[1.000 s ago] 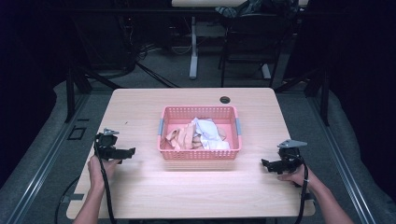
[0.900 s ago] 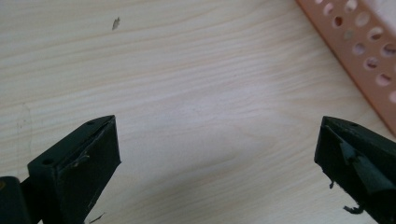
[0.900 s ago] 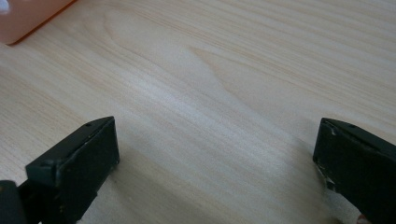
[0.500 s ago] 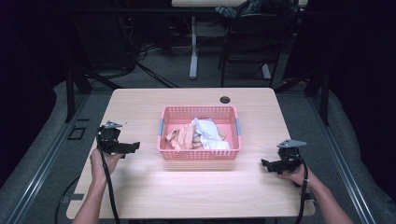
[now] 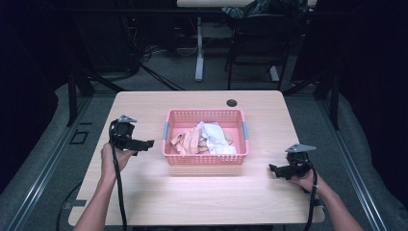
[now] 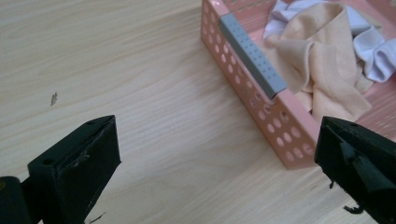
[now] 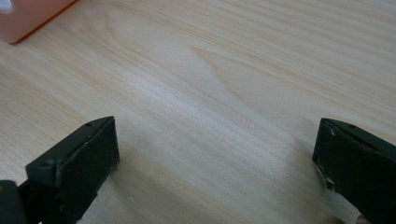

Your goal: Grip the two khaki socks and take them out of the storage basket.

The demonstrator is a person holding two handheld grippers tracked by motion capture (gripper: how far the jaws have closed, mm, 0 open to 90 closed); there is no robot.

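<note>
A pink basket (image 5: 205,159) sits in the middle of a pale wooden tabletop (image 5: 202,192), holding a loose heap of beige cloth (image 5: 185,141) and white cloth (image 5: 215,137). Grey handles cap its two short ends.

The left hand-held gripper (image 5: 144,143) has lifted and swung in over the last second. It now hangs just left of the basket, pointing at it. Its jaws stand wide apart and hold nothing. In the left gripper view the near corner of the basket and its grey handle (image 6: 252,55) lie between the jaws, with the beige cloth just beyond the wall.

The right hand-held gripper (image 5: 275,169) has not moved. It rests low, right of the basket and a little nearer the person, jaws spread wide and empty over bare wood.

The left side looks to be starting a reach into the basket for the cloth; nothing is gripped yet.
</note>
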